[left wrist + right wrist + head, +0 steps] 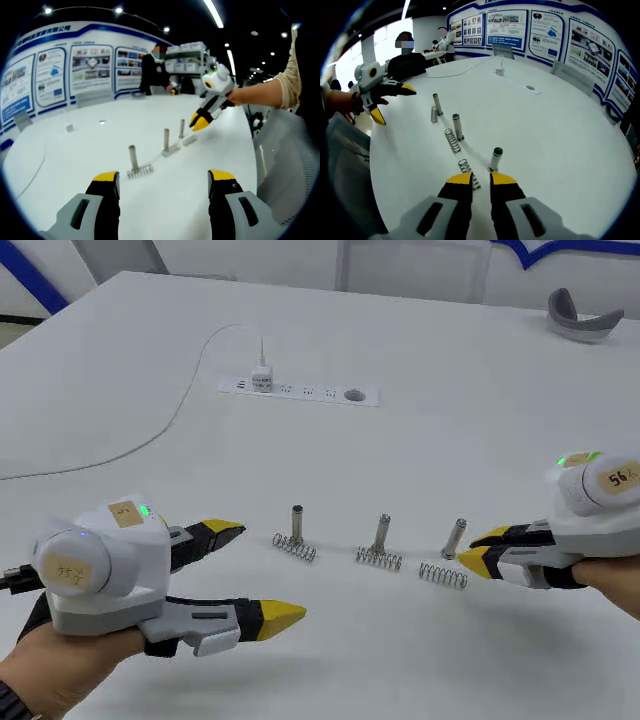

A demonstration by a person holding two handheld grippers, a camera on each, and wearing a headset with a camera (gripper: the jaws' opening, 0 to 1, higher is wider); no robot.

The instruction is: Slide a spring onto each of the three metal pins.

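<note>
Three upright metal pins stand in a row on the white table: left pin (297, 522), middle pin (382, 531), right pin (456, 536). A spring lies flat by the foot of each: left spring (294, 547), middle spring (378, 559), right spring (442, 575). My left gripper (258, 572) is open wide, left of the row, with nothing between its fingers (106, 181). My right gripper (478, 549) hovers just right of the right pin (495, 159); its jaws stand a narrow gap apart and hold nothing. The right spring (469, 175) lies just ahead of its fingertips.
A white power strip (300, 391) with a plugged adapter and a cable lies further back on the table. A grey curved headband (585, 318) rests at the far right. People stand beyond the table (152, 70). Bare table lies in front of the pins.
</note>
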